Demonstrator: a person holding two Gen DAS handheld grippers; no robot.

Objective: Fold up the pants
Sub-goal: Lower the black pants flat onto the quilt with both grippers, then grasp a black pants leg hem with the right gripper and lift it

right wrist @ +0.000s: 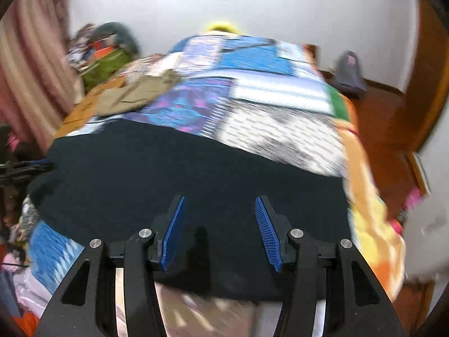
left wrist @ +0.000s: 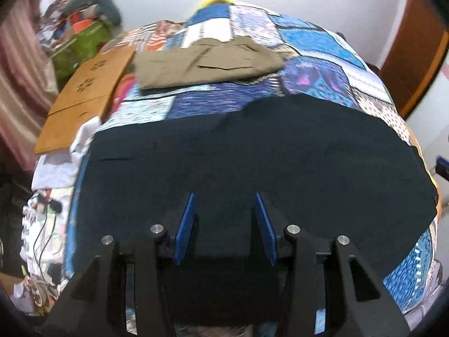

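Observation:
Dark navy pants [left wrist: 252,154] lie spread flat across the near part of a bed with a patchwork quilt [left wrist: 308,45]. In the left wrist view my left gripper [left wrist: 224,196] hangs over the pants' near edge. It is open, its blue pads [left wrist: 185,224] apart with nothing pinched between them. In the blurred right wrist view the same dark pants [right wrist: 196,174] fill the middle, and my right gripper [right wrist: 219,199] is open above their near edge, holding nothing. A folded khaki pair [left wrist: 207,64] rests farther back on the quilt and also shows as khaki pants [right wrist: 132,95] at the left.
A flat cardboard sheet [left wrist: 84,98] lies on the bed's left side. Piled clothes and a green bag [left wrist: 81,45] sit beyond it by a striped curtain [left wrist: 16,70]. White cloth and cables [left wrist: 47,219] hang at the near left. A wooden door [right wrist: 426,84] stands at the right.

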